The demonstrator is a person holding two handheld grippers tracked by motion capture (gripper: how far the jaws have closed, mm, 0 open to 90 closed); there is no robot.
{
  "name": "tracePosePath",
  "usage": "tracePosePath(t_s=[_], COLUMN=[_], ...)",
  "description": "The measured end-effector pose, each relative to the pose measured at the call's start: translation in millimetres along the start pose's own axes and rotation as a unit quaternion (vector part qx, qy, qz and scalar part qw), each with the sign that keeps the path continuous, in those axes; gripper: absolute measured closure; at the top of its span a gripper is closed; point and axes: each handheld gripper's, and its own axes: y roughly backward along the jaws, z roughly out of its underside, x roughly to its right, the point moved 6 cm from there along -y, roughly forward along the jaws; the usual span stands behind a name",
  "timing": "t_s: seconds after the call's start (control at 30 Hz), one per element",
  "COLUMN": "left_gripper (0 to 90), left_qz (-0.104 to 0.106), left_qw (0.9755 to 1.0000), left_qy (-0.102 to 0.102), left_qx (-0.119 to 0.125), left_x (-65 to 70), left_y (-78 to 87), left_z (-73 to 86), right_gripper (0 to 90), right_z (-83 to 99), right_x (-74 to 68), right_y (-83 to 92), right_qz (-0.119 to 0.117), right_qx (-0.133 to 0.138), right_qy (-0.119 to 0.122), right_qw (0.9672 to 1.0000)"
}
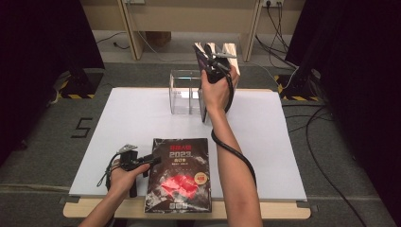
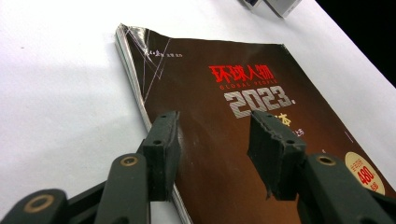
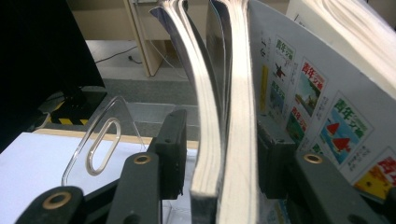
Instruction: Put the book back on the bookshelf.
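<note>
The right gripper (image 3: 219, 154) has let go around the thin upright magazines (image 3: 219, 107) so they stay in the clear plastic rack (image 1: 184, 92), while the open left gripper (image 2: 215, 140) waits over the dark glossy magazine (image 2: 243, 121).

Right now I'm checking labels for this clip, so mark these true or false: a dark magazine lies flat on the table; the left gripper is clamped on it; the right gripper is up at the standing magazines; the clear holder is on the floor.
1. A dark magazine lies flat on the white table. True.
2. The left gripper is clamped on it. False: its jaws stand open over the cover's left edge.
3. The right gripper is at the upright magazines. True: they stand between its jaws, with a gap at the left pad.
4. The clear holder is on the floor. False: it stands on the table.
</note>
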Motion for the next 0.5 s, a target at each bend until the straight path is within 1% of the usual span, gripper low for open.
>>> tracePosePath(t_s=[0.17, 0.23, 0.3, 0.33, 0.43, 0.5], left_gripper=[51.9, 51.9, 51.9, 51.9, 51.9, 51.8], left_qz=[0.001, 0.001, 0.0, 0.0, 0.0, 0.0], left_qw=[1.0, 1.0, 1.0, 1.0, 1.0, 1.0], left_qy=[0.001, 0.001, 0.001, 0.001, 0.0, 0.001], left_qx=[0.0, 0.0, -0.001, -0.001, 0.0, -0.001], left_x=[0.5, 0.4, 0.6, 0.7, 1.0, 1.1], left_y=[0.5, 0.3, 0.5, 0.5, 0.4, 0.2], left_z=[0.0, 0.0, 0.1, 0.0, 0.0, 0.3], right_gripper=[59.7, 59.4, 59.4, 59.1, 58.7, 58.4], right_z=[1.4, 2.8, 3.5, 4.0, 6.1, 8.4], right_x=[3.5, 3.5, 4.0, 3.8, 3.8, 3.1], right_y=[3.2, 5.6, 8.1, 9.3, 13.0, 15.2], right_qz=[0.004, 0.002, 0.001, -0.001, -0.003, -0.006], right_qx=[-0.001, 0.0, 0.001, 0.0, 0.002, -0.002], right_qy=[0.006, 0.001, 0.005, 0.002, 0.009, 0.006], right_qw=[1.0, 1.0, 1.0, 1.0, 1.0, 1.0])
